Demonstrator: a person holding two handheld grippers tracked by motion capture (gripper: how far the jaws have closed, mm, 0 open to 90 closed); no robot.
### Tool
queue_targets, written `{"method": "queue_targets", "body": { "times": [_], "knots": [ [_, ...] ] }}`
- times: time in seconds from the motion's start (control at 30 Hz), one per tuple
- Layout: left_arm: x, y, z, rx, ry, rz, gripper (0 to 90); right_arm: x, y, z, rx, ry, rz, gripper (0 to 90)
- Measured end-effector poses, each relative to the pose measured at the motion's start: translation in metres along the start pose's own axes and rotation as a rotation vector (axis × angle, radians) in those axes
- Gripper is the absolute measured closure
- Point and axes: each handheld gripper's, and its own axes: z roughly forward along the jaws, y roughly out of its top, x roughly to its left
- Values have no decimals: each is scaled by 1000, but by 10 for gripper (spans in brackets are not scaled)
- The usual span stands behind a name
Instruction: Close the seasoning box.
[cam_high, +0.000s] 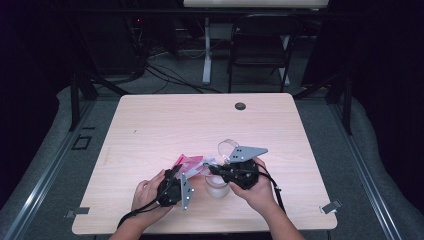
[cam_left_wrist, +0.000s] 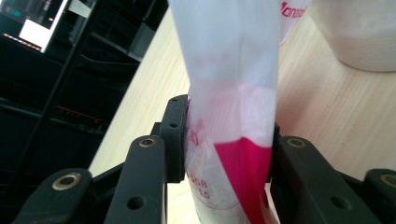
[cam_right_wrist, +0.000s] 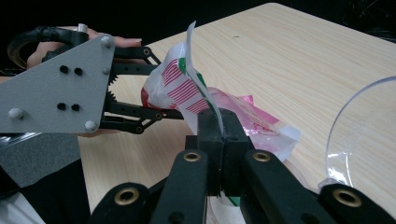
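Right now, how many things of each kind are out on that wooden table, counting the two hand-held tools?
Hand-held grippers: 2, the left gripper and the right gripper
Pink-and-white plastic packet: 1, pinched by both
Frosted cup: 1
Clear plastic lid: 1
Total: 5

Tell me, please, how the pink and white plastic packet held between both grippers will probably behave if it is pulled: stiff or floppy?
The packet is probably floppy: thin film that creases and folds where the left gripper pinches it. It likely weighs little, since the right gripper holds just one edge. Pulled apart, it may tear rather than stretch.
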Motion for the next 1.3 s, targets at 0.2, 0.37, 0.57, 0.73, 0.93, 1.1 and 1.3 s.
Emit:
{"method": "queue_targets", "body": {
  "times": [0.2,0.37,0.57,0.73,0.93,1.1,1.3],
  "knots": [
    [-1,-2,3,-9,-55,-49,683,3,0,3,8,7,-10,897],
    [-1,-3,7,-3,-108,-84,701,4,0,4,15,7,-15,897],
    [0,-6,10,-4,-146,-135,734,6,0,7,16,13,-22,892],
    [2,-9,15,-4,-180,-182,763,8,1,8,17,14,-18,868],
    [8,-15,19,1,-230,-272,801,9,3,6,-13,8,-14,737],
    [16,-21,21,-9,-272,-379,823,6,6,-3,-76,5,4,652],
    [26,-30,25,-21,-326,-512,850,4,8,-11,-121,-11,22,606]
  ]
}}
